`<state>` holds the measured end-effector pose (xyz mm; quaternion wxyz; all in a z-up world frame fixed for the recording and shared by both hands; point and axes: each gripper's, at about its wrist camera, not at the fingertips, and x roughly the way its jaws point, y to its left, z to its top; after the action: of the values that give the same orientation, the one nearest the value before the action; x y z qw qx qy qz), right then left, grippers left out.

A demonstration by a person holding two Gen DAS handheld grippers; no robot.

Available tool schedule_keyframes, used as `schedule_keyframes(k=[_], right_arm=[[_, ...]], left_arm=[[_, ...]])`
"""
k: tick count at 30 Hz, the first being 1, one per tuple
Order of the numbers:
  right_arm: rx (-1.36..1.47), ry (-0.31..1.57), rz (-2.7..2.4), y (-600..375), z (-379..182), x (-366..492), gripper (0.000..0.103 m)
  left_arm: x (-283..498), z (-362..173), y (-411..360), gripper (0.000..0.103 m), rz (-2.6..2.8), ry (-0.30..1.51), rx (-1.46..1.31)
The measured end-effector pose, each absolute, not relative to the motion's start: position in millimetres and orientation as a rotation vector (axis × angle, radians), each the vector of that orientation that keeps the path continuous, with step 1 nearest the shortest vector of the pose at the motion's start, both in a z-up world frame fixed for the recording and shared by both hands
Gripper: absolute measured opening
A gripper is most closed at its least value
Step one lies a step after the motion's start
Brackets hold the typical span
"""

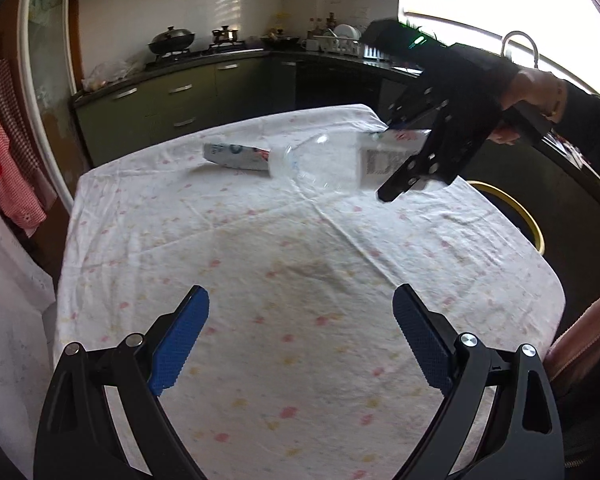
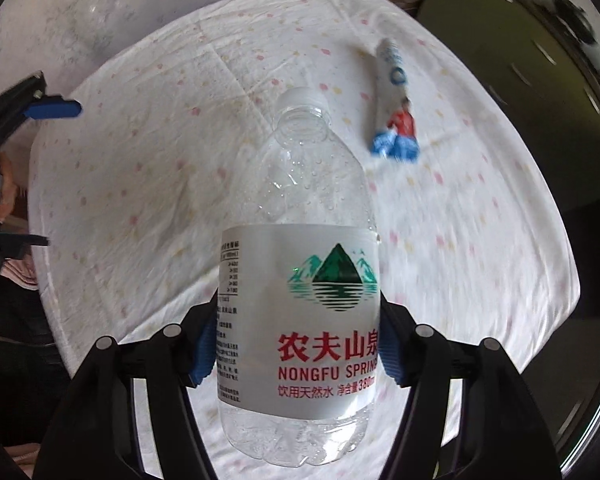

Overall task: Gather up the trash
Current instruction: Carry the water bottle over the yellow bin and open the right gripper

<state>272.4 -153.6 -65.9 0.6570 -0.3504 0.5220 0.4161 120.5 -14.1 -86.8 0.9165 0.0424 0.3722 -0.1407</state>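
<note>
My right gripper (image 2: 298,344) is shut on an empty clear plastic water bottle (image 2: 300,300) with a white Nongfu Spring label, held above the table with its open neck pointing away. In the left wrist view the bottle (image 1: 324,164) hangs over the far side of the table, held by the right gripper (image 1: 428,156). A crumpled white and blue wrapper (image 1: 236,155) lies on the tablecloth beyond it; it also shows in the right wrist view (image 2: 394,100). My left gripper (image 1: 300,328) is open and empty above the near part of the table.
The table (image 1: 260,320) has a white floral cloth. A yellow-rimmed bin (image 1: 512,208) stands off its right edge. Kitchen counters with pots (image 1: 172,40) run along the back wall. A person's arm (image 1: 588,332) is at the right edge.
</note>
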Motion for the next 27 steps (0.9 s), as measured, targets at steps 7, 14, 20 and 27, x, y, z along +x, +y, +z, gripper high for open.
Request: schedule_keyframes(k=[7,14,20,27], right_arm=[[-0.618,1.181,0.702,-261.2,-42.1,249.2,0.062],[-0.319,1.264,0.392,-399.2,-53.4,230.4,0.062],[-0.085,1.383,0.172,-478.0,-103.3,222.8,0.062],[0.065,1.376,0.038,-498.6,-149.4,229.0,0.062]], left_arm=[[108.1,-89.4,-42.7,0.092,-0.351,0.759,0.13],[97.9,-88.3,-68.1,0.092,-0.409,0.753,0.159],[92.0,-85.5,-83.2,0.092,-0.437,0.749,0.176],[86.2,-86.6,-101.0,0.092,-0.454,0.755,0.221]])
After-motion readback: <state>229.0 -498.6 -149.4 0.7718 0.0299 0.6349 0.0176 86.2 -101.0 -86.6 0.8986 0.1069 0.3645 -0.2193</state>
